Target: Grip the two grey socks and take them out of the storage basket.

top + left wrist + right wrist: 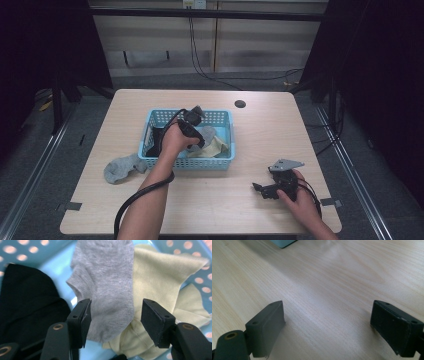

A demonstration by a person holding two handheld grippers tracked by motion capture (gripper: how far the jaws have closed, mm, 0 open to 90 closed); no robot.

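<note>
Left tongs (115, 322) gape wide above a soft grey knit sock (107, 290) in the perforated blue basket (227, 157), wrist bent downward; right tongs (327, 327), also wide, rest on the woodgrain table (260, 210).

A light blue perforated basket (189, 162) sits mid-desk, nearer the left edge. Inside lie a grey ankle sock (107, 287), flat and overlapping a crumpled pale yellow sock (160, 282), with a black sock (27, 302) beside it. Another grey sock (120, 169) lies bunched on the desk, touching the basket's front-left corner.
</note>
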